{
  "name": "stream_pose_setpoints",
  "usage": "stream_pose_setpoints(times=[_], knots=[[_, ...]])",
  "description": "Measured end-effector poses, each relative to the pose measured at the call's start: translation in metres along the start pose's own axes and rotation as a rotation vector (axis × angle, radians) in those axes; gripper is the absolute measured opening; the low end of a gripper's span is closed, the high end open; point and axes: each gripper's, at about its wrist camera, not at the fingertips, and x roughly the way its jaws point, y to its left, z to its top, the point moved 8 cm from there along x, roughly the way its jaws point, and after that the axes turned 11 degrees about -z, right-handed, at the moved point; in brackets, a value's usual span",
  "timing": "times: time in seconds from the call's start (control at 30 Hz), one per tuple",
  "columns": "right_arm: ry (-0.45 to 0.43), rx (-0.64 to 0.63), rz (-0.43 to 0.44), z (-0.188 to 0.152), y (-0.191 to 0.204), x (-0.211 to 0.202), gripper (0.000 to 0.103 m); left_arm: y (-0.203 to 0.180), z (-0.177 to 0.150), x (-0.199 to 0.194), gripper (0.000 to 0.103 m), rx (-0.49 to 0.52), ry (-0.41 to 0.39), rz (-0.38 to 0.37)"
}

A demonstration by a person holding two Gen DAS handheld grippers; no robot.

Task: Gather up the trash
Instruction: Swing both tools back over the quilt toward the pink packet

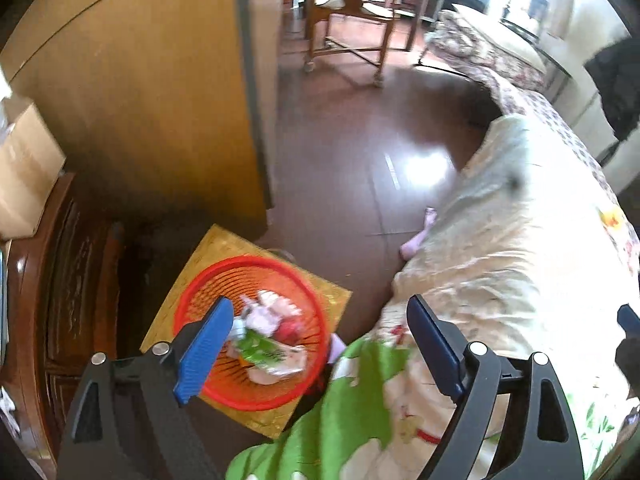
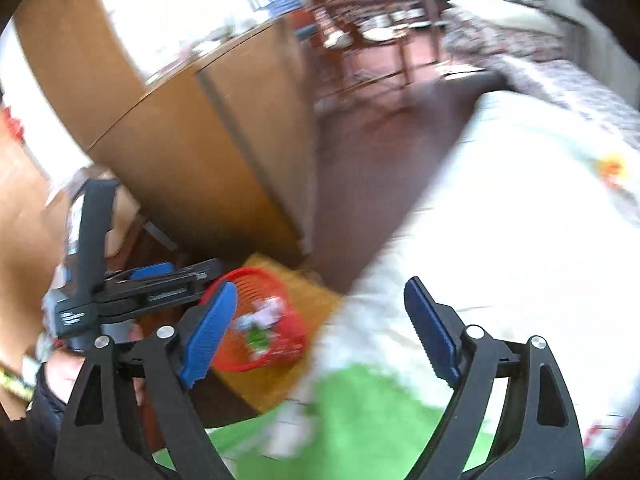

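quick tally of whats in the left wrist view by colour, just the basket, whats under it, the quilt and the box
red: 1, the basket
yellow: 1, the board under the basket
cream and green: 1, the quilt
brown: 1, the cardboard box
total: 4
The wrappers in the basket are piled and blurred, so I left them uncounted.

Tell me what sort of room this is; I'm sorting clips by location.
Most likely a bedroom in a lived-in home. A bed with a floral quilt fills the right side, a tall wooden wardrobe stands on the left, and a red basket of wrappers sits on a low stool between them.
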Motion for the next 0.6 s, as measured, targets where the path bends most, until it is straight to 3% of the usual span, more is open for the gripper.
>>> stream_pose_setpoints(times=[0.2,0.6], knots=[[-0.054,0.136,-0.184,0.012,-0.108,-0.010,0.087,-0.074,0.008,0.008,0.090,0.103,0.001,-0.033],[-0.090,0.389,-0.377,0.017,-0.274,-0.001,0.087,-0.220,0.026,0.044,0.092,0.287,-0.003,-0.103]])
